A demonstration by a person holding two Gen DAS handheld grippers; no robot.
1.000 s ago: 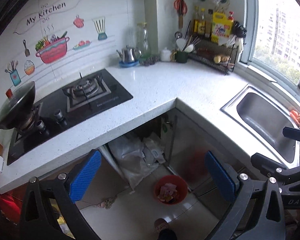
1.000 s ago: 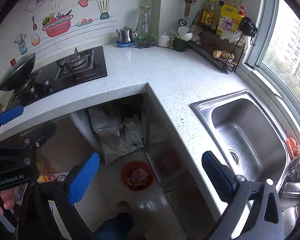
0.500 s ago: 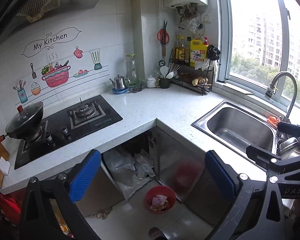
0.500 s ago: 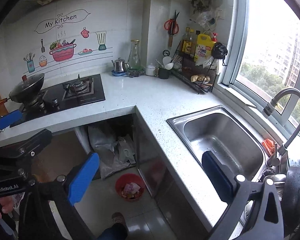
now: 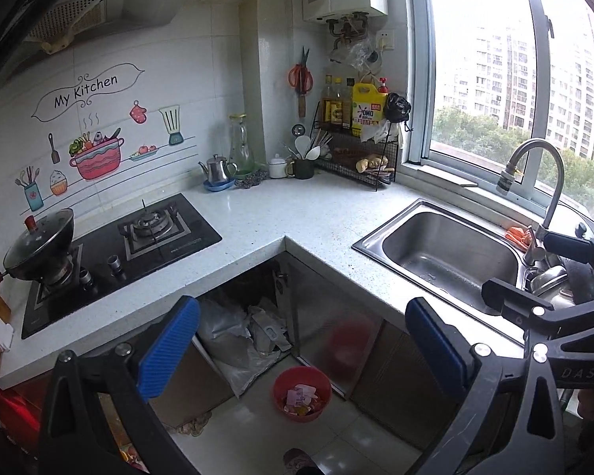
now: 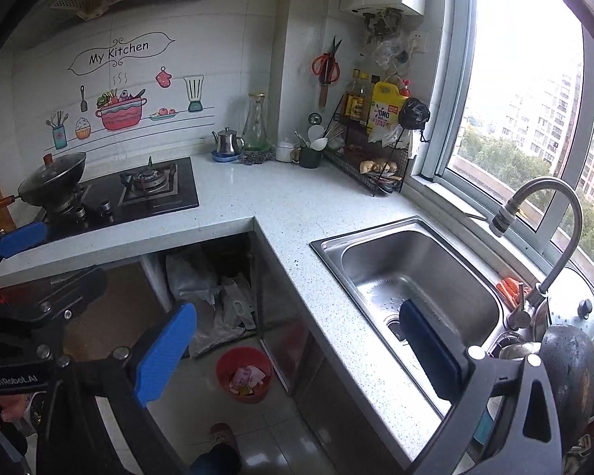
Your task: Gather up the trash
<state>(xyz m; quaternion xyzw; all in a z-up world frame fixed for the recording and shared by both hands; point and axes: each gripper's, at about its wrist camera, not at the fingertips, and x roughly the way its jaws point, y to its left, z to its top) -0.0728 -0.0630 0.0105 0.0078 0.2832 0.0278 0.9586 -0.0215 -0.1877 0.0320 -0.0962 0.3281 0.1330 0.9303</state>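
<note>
**Both grippers held wide above an L-shaped kitchen counter**

Nearest the cameras, the left gripper (image 5: 303, 346) has its blue fingers (image 5: 168, 346) spread wide with nothing between them, and the right gripper (image 6: 297, 354) is spread wide and empty too. Both hang in the air in front of the counter (image 5: 297, 213). A shoe tip (image 6: 222, 435) shows on the tiled floor below. Just beyond it stands a red trash bin (image 5: 301, 393) with crumpled scraps inside, on the floor near the inner corner of the counter. Behind the bin, plastic bags (image 5: 233, 336) fill the open space under the counter. To the right lies the steel sink (image 6: 412, 277) with its curved faucet (image 6: 550, 229). To the left sits a black gas stove (image 5: 115, 253) carrying a lidded wok (image 5: 39, 245). Farthest back, a kettle (image 5: 217, 172) and a wire rack (image 5: 356, 162) of bottles stand by the wall.
</note>
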